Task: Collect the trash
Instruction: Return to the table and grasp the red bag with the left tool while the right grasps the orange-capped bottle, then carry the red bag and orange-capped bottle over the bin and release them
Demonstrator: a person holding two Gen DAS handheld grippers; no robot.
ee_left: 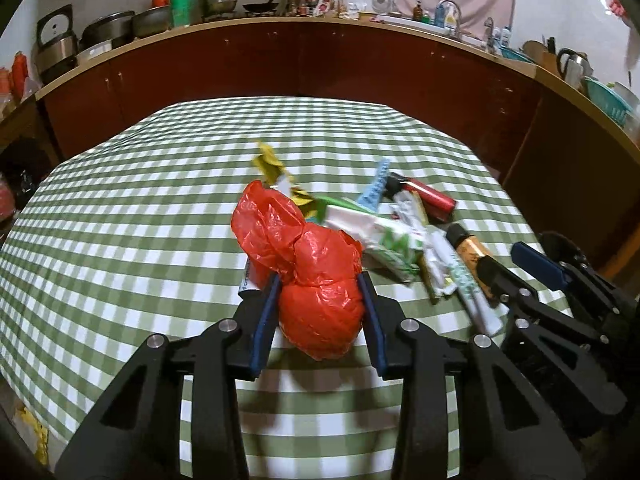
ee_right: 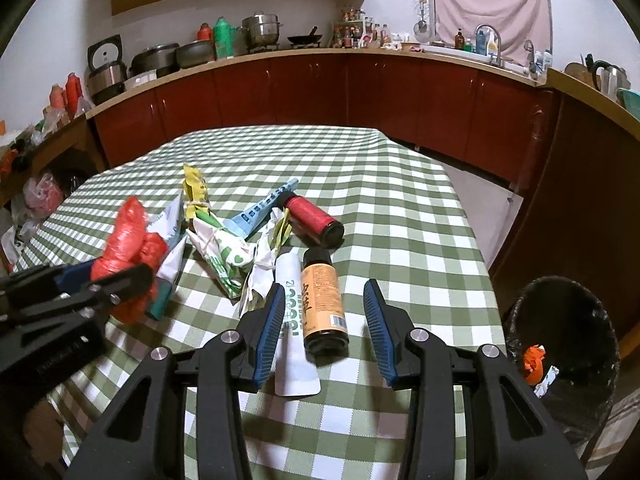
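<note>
A crumpled red plastic bag [ee_left: 316, 280] sits lifted slightly above the checked tablecloth, pinched between the blue pads of my left gripper [ee_left: 320, 286], which is shut on it. The same bag [ee_right: 128, 240] and left gripper [ee_right: 116, 284] show at the left of the right wrist view. My right gripper [ee_right: 323, 308] stands open low over the table, with an orange bottle [ee_right: 323, 300] lying between its fingers, clear of both pads. A white tube [ee_right: 294, 320] lies against its left finger. In the left wrist view the right gripper [ee_left: 516, 268] reaches in from the right.
A heap of wrappers [ee_right: 224, 248], a blue strip [ee_right: 260, 208] and a red can [ee_right: 316, 216] lie mid-table. A black-lined trash bin [ee_right: 592, 320] with orange scrap inside stands beyond the table's right edge. Kitchen counters [ee_right: 320, 56] run behind.
</note>
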